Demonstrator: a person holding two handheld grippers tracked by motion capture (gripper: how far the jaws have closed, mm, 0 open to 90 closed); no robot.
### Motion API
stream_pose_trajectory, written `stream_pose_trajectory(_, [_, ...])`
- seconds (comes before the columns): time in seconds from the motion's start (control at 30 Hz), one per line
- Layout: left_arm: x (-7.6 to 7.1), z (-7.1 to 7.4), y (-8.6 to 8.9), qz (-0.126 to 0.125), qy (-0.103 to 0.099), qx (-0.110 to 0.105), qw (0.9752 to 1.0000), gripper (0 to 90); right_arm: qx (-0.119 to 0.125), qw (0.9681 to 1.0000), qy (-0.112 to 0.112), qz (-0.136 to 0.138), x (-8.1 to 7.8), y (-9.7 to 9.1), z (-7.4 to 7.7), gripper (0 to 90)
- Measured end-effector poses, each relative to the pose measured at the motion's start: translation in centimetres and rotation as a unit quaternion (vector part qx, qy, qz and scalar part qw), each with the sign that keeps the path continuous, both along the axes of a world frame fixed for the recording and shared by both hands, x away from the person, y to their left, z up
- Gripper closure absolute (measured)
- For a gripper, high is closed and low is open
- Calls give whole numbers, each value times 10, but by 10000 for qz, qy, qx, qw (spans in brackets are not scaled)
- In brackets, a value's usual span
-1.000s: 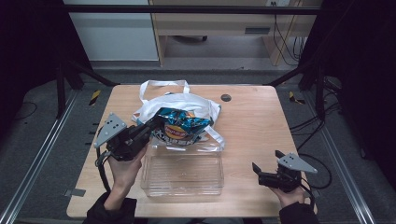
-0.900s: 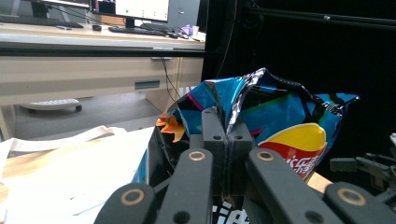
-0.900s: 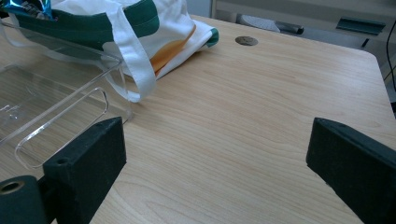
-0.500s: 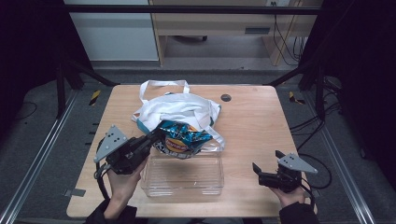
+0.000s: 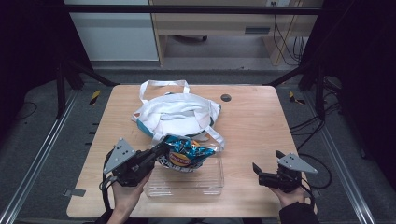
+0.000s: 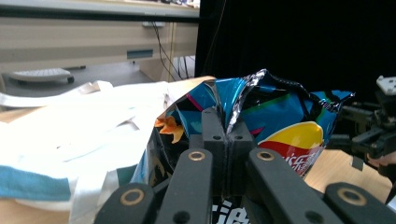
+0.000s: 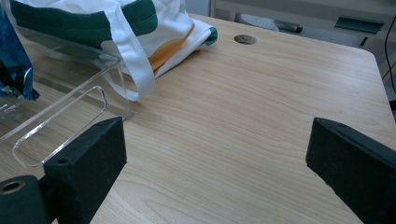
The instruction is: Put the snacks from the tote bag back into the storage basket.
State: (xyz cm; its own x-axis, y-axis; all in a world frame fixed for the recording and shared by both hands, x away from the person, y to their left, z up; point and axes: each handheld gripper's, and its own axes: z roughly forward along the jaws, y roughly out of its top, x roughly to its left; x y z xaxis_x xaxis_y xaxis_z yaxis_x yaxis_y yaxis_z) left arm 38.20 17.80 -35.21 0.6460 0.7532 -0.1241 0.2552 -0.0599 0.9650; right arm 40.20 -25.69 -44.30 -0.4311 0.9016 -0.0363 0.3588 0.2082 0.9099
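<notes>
The chip bag [image 5: 187, 155] is out of the white tote bag [image 5: 175, 114] now, lowered toward the clear bin [image 5: 184, 183] and hanging over its far edge. The left gripper [image 5: 159, 150] pinches its crimped top. Bin looks bare inside, so the drop comes next. The right gripper [image 5: 258, 171] waits, jaws wide.
</notes>
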Motion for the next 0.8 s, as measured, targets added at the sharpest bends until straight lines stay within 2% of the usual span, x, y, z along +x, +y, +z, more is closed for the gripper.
stream_pose_trajectory(0.23, [-3, -9, -3, -45, 110, 40, 9999, 896, -17, 10000, 6, 8, 0, 0, 0, 54])
stream_pose_trajectory(0.5, [-3, -21, -7, -49, 256, 186, 9995, 895, -13, 10000, 20, 12, 0, 0, 0, 55])
stream_pose_trajectory(0.8, [0, -27, -5, 106, 340, 204, 9992, 894, -9, 10000, 31, 17, 0, 0, 0, 55])
